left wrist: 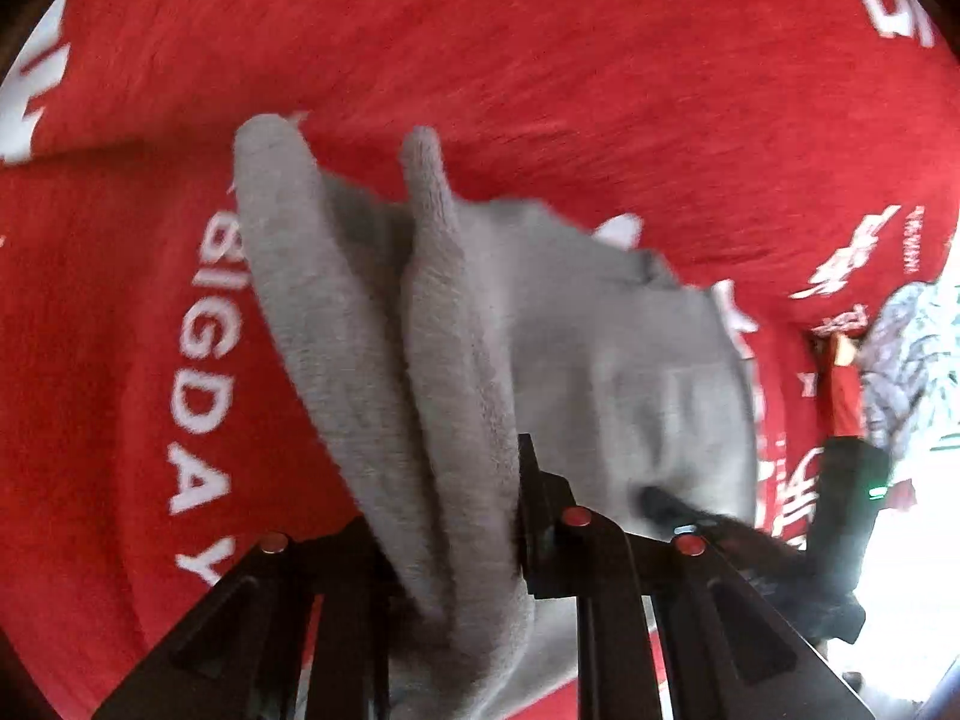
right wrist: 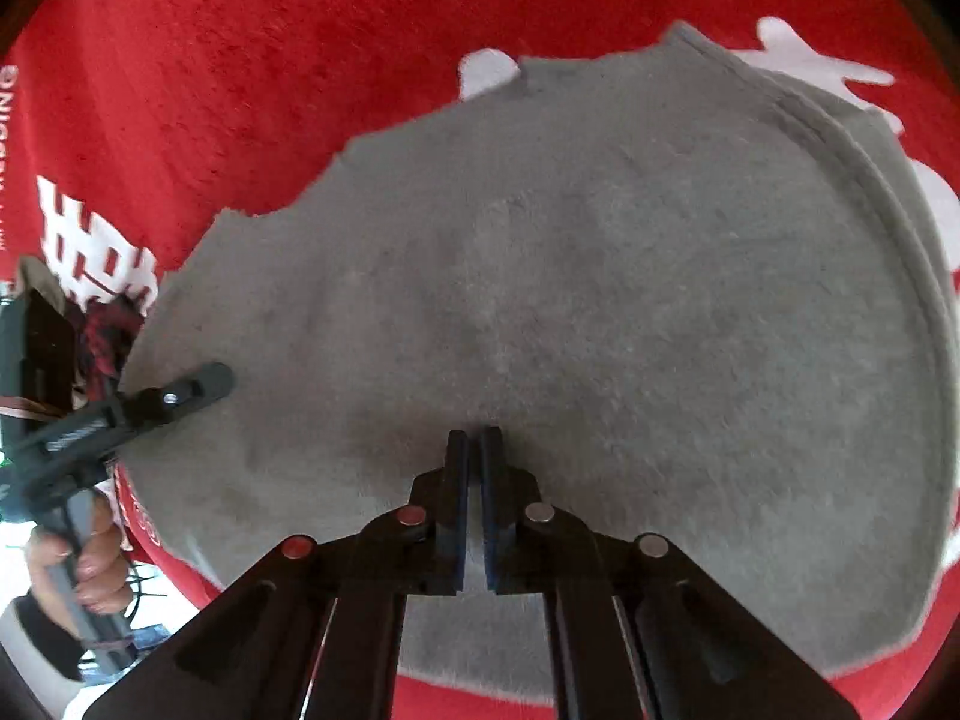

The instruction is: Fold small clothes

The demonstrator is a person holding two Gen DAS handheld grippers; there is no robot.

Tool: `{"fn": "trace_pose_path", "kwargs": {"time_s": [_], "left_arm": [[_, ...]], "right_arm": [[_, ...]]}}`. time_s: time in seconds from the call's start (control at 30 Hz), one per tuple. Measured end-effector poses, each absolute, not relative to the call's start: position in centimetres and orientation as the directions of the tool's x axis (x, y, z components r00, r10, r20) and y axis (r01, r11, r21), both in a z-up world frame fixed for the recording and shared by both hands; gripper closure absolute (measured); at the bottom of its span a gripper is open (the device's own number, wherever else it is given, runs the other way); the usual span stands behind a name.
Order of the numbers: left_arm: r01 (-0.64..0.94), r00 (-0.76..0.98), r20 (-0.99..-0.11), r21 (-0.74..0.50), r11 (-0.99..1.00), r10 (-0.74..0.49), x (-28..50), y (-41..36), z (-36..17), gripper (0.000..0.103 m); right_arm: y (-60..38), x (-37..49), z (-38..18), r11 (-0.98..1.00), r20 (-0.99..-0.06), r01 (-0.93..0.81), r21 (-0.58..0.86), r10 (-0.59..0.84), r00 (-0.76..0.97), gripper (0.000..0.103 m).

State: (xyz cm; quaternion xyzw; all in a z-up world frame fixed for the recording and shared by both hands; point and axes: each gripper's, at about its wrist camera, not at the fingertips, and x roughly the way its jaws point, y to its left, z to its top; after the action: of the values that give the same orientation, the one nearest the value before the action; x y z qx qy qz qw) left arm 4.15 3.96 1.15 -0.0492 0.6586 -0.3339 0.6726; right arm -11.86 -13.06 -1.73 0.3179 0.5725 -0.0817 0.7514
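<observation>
A grey garment (right wrist: 570, 300) lies on a red cloth (right wrist: 240, 90) printed with white lettering. The left tool (left wrist: 462, 540) grips a bunched fold of it. The right tool (right wrist: 474, 450), fingers almost closed, presses onto the flat part.

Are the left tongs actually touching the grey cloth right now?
Touching. In the left wrist view, a bunched fold of the grey cloth runs down between the fingers of the left tongs, pinched there with no gap visible.
</observation>
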Motion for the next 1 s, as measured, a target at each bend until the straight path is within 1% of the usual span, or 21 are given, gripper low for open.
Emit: {"fn": "trace_pose_path", "kwargs": {"time_s": [0.07,0.27,0.37,0.47,0.53,0.63,0.7,0.77,0.87,1.0], "left_arm": [[0.407,-0.080,-0.835,-0.526,0.747,-0.544,3.7,2.7,3.0,0.083],[0.463,-0.085,-0.787,-0.574,0.675,-0.611,1.9,-3.3,7.0,0.083],[0.494,-0.105,-0.769,-0.590,0.638,-0.630,0.4,-7.0,7.9,0.083],[0.526,-0.143,-0.759,-0.602,0.601,-0.635,-1.6,-11.6,8.0,0.083],[0.562,-0.166,-0.771,-0.586,0.584,-0.615,-3.3,-14.6,7.2,0.083],[0.599,-0.194,-0.819,-0.534,0.597,-0.540,-5.2,-18.4,4.4,0.083],[0.619,-0.203,-0.850,-0.496,0.608,-0.486,-6.2,-19.5,2.5,0.083],[0.637,-0.194,-0.872,-0.461,0.618,-0.450,-7.0,-20.1,1.8,0.083],[0.670,-0.160,-0.887,-0.420,0.613,-0.433,-7.8,-20.2,2.3,0.082],[0.725,-0.100,-0.908,-0.347,0.595,-0.408,-8.7,-20.4,4.4,0.081]], "right_arm": [[-13.4,-12.1,-1.7,0.781,-0.906,0.481,0.398,0.255,0.337,0.099],[-14.8,-13.0,-1.3,0.709,-0.857,0.488,0.509,0.360,0.370,0.099],[-16.6,-14.7,-0.4,0.664,-0.831,0.504,0.552,0.385,0.402,0.099],[-19.4,-17.2,0.7,0.610,-0.806,0.531,0.588,0.382,0.453,0.099],[-21.6,-19.1,1.3,0.564,-0.789,0.556,0.610,0.367,0.493,0.099],[-24.5,-21.2,0.8,0.489,-0.763,0.587,0.645,0.370,0.529,0.098],[-25.9,-22.3,-0.3,0.422,-0.736,0.604,0.677,0.395,0.549,0.096],[-26.6,-22.9,-1.5,0.367,-0.711,0.611,0.702,0.419,0.565,0.095],[-27.3,-23.6,-2.9,0.289,-0.673,0.616,0.733,0.442,0.593,0.095],[-28.1,-24.3,-3.0,0.251,-0.645,0.605,0.756,0.445,0.621,0.095]]}}
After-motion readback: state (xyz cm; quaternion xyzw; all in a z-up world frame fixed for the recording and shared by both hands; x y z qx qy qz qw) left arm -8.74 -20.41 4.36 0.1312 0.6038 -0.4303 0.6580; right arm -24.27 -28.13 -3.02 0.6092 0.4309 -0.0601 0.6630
